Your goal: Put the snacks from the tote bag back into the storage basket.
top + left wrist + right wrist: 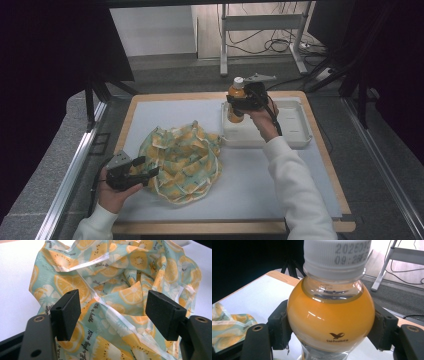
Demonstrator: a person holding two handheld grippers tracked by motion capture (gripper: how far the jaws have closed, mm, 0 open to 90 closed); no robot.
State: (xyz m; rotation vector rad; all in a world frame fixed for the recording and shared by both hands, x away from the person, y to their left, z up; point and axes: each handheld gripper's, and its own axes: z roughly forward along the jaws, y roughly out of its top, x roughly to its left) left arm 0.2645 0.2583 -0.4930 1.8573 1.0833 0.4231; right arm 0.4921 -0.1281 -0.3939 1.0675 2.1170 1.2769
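An orange juice bottle (235,95) with a white cap stands upright over the left end of a white tray (298,141). My right gripper (240,104) is shut on it; in the right gripper view the pads (279,328) press both sides of the round bottle (329,315), between the right gripper (331,331) jaws. A crumpled fabric bag (181,159) printed with orange slices lies on the mat. My left gripper (147,166) rests at its left edge, open. In the left gripper view the bag (120,290) lies under and beyond the spread left gripper (113,312).
A pale mat (165,112) covers the wooden table, bare at the left, front and right. Black stands and a dark curtain flank the table. A metal frame and cables lie on the floor behind.
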